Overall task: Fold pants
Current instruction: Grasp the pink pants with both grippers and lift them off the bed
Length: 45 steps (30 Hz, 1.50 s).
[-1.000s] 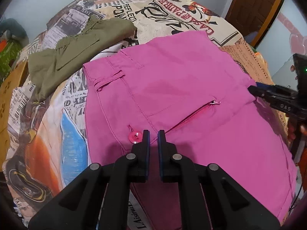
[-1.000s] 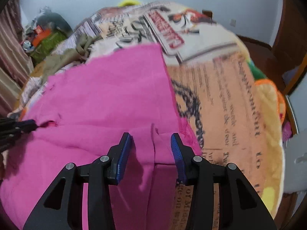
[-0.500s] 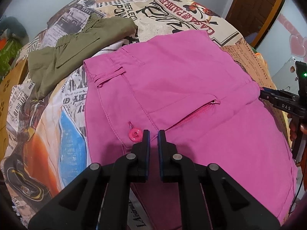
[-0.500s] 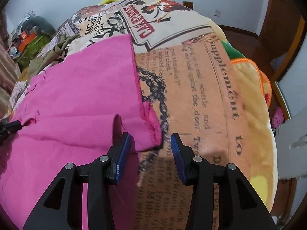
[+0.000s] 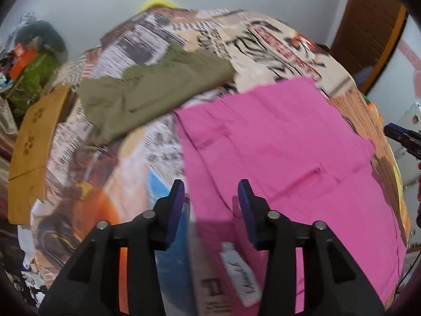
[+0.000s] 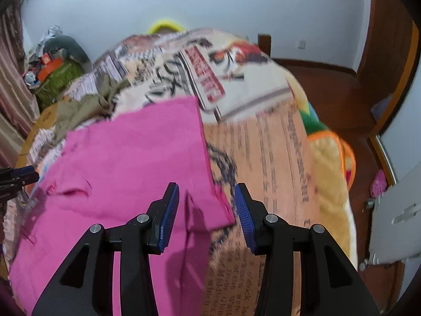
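Observation:
The pink pants (image 5: 276, 142) lie folded flat on the newspaper-print bedspread (image 5: 163, 39). My left gripper (image 5: 210, 200) is open and empty, above the pants' left edge near the waistband corner, where a white label (image 5: 239, 273) shows. My right gripper (image 6: 206, 205) is open and empty, above the pants' (image 6: 126, 158) right folded corner. The right gripper's tip shows at the right edge of the left wrist view (image 5: 402, 137). The left gripper's tip shows at the left edge of the right wrist view (image 6: 18, 176).
Olive-green pants (image 5: 147, 92) lie crumpled at the far left of the bed, also in the right wrist view (image 6: 79, 108). A cardboard box (image 5: 31, 147) stands off the bed's left side. A wooden door (image 6: 386, 52) and floor lie to the right.
My left gripper has opened and let go of the pink pants, then drawn back and left. My right gripper stayed open and pulled back; the pants' right corner now lies flat.

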Each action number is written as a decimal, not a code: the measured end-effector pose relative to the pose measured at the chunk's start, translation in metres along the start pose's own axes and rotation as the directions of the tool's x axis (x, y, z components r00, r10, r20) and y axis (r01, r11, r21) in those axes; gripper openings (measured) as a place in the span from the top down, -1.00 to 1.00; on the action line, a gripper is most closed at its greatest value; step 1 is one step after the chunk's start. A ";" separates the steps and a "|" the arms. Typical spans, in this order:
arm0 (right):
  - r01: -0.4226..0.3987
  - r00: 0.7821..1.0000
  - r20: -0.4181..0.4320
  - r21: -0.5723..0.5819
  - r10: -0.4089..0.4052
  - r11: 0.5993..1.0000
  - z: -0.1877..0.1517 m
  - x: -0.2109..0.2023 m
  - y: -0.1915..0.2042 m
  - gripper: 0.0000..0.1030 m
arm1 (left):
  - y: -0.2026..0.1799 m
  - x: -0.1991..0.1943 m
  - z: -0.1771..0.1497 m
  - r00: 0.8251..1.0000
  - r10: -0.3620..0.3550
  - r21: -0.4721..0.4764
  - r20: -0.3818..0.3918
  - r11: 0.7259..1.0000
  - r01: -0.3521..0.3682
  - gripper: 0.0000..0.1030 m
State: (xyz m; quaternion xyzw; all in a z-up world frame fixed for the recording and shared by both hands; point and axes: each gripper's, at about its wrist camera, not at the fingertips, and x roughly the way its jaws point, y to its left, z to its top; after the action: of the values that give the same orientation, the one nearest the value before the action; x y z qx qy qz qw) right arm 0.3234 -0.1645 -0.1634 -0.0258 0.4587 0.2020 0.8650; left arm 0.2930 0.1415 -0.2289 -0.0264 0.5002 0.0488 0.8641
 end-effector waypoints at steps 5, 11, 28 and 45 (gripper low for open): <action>-0.022 0.998 0.054 -0.021 0.023 1.000 0.024 -0.004 0.011 0.12 | 0.019 0.005 0.024 1.000 0.015 -0.034 0.023 0.999 -0.014 0.12; -0.046 0.997 0.067 -0.018 0.047 0.999 0.046 0.016 0.016 0.10 | 0.026 0.029 0.048 1.000 0.007 -0.041 0.017 0.999 -0.007 0.12; -0.070 0.996 -0.058 -0.025 0.068 0.997 0.091 0.125 0.005 0.10 | 0.040 0.112 0.064 0.996 -0.027 -0.055 -0.087 0.998 0.023 0.12; -0.107 0.991 -0.083 -0.051 0.102 0.993 0.102 0.163 0.014 0.44 | 0.040 0.123 0.074 0.997 -0.064 -0.049 -0.051 0.997 0.061 0.70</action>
State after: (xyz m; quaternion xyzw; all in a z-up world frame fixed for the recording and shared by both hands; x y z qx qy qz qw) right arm 0.4792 -0.0748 -0.2335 -0.0338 0.4879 0.2584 0.8331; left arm 0.4135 0.1956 -0.2986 -0.0639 0.5205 0.0330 0.8509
